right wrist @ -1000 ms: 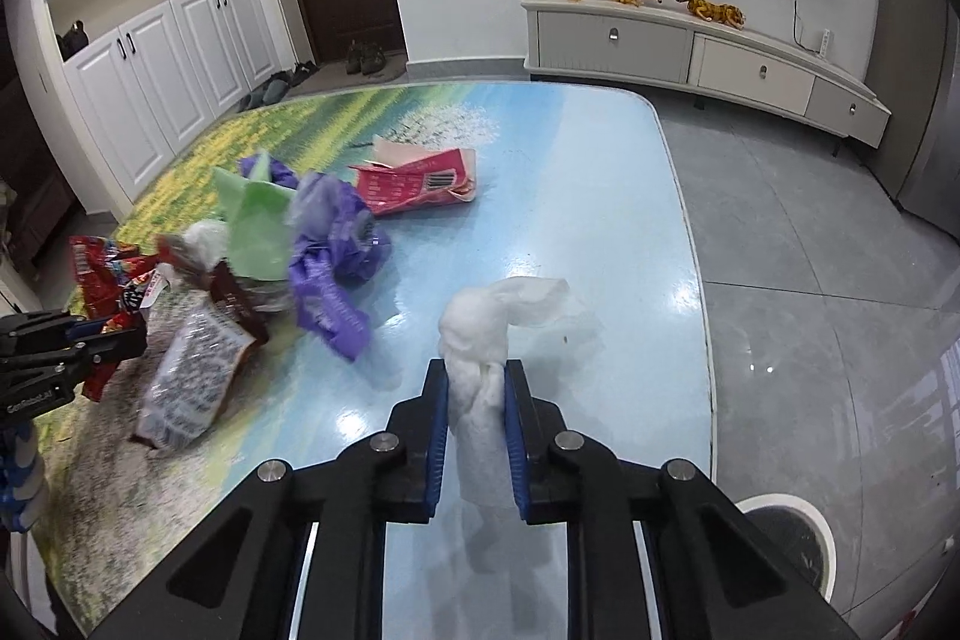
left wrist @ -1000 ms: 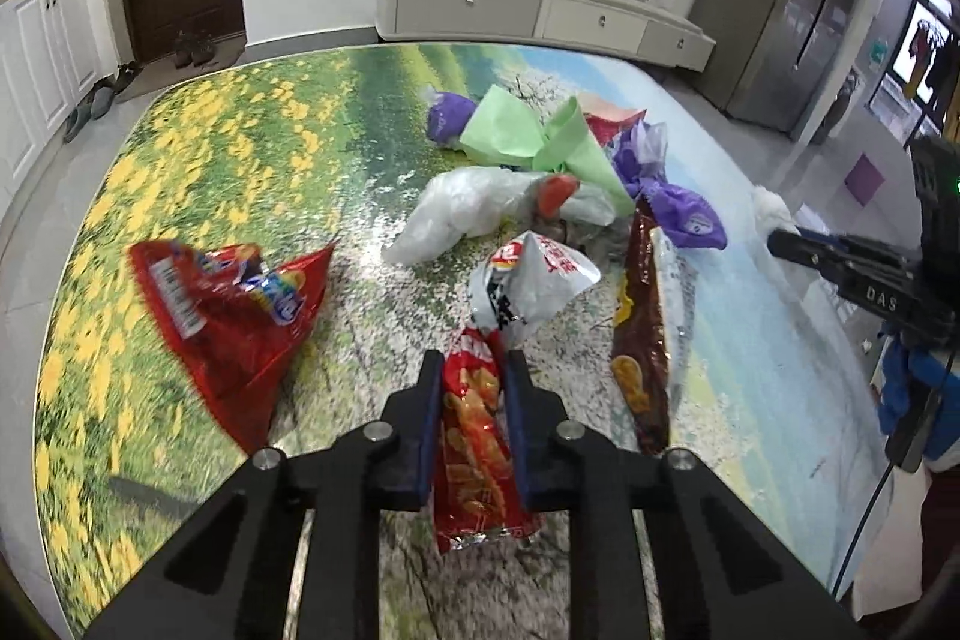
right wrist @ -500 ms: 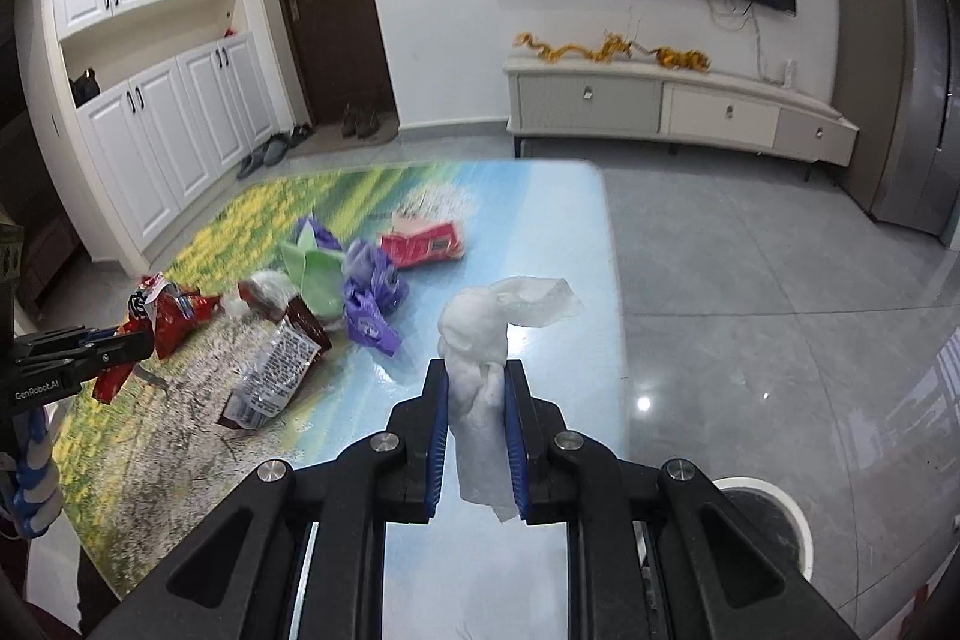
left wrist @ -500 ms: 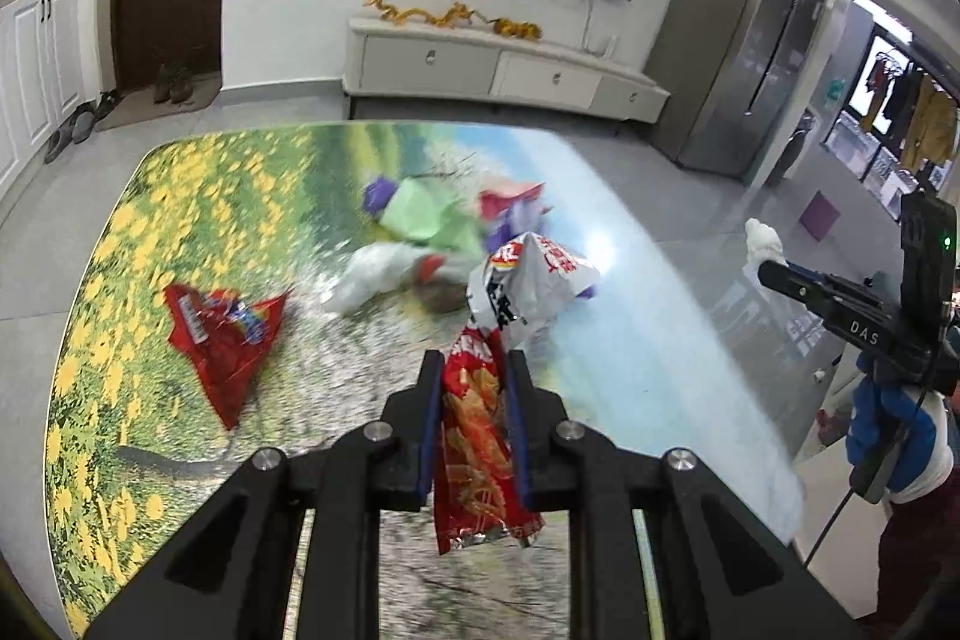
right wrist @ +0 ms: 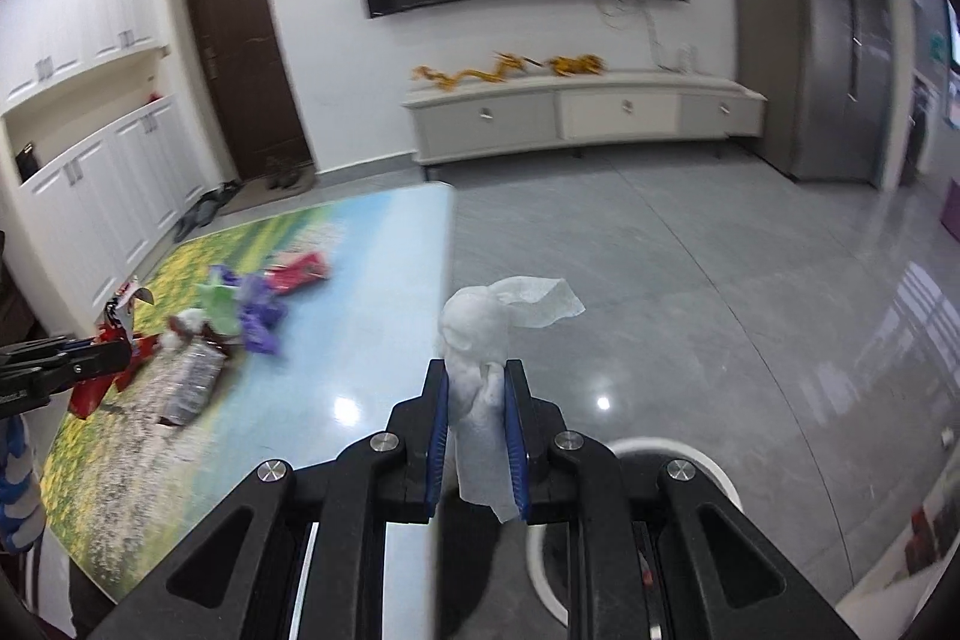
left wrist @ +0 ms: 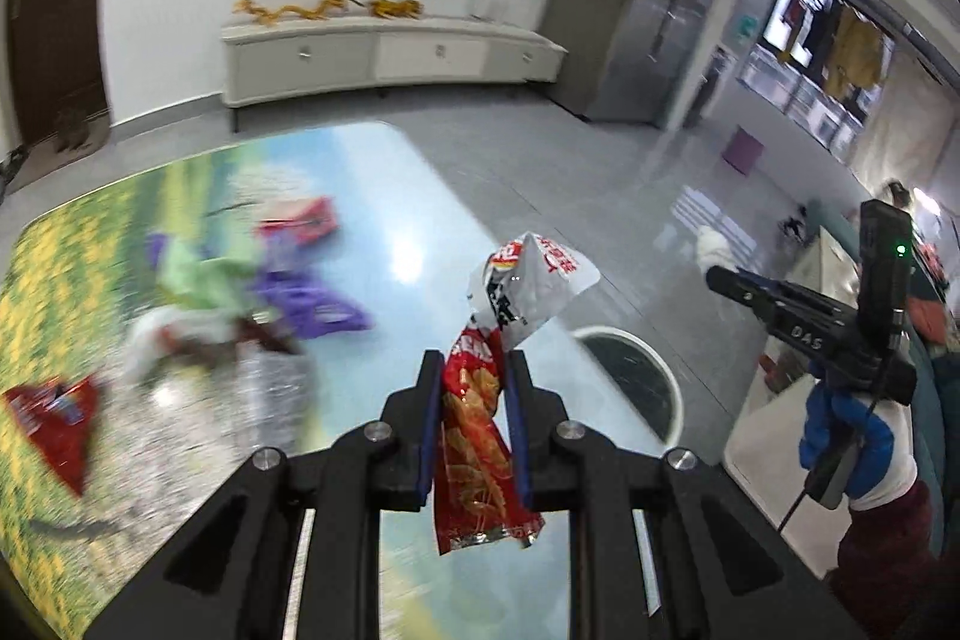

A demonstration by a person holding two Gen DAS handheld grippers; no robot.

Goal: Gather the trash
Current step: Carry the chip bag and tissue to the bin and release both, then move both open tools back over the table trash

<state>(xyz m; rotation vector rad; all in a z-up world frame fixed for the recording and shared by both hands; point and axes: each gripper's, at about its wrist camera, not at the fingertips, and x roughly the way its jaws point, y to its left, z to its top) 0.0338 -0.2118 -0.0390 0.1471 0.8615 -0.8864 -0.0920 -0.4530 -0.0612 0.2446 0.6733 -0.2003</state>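
Note:
My left gripper [left wrist: 471,370] is shut on a red snack wrapper [left wrist: 477,436] with a white torn top, held above the table's right edge. My right gripper [right wrist: 477,379] is shut on a crumpled white tissue [right wrist: 480,370], held past the table edge over the floor. A round white trash bin [left wrist: 636,382] stands on the floor beside the table; its rim shows under the right gripper [right wrist: 672,454]. The right gripper also shows in the left wrist view [left wrist: 714,274]. More trash [left wrist: 240,292] lies on the table [left wrist: 384,196], blurred.
The pile holds green, purple, silver and red wrappers [right wrist: 240,316]. A red wrapper [left wrist: 54,418] lies apart at the left. A grey tiled floor [right wrist: 690,280], a white TV cabinet [right wrist: 582,112] and a steel fridge [right wrist: 834,40] lie beyond the table.
Both grippers rose and swung right, away from the trash pile, toward the floor and bin beside the table. Each keeps its hold.

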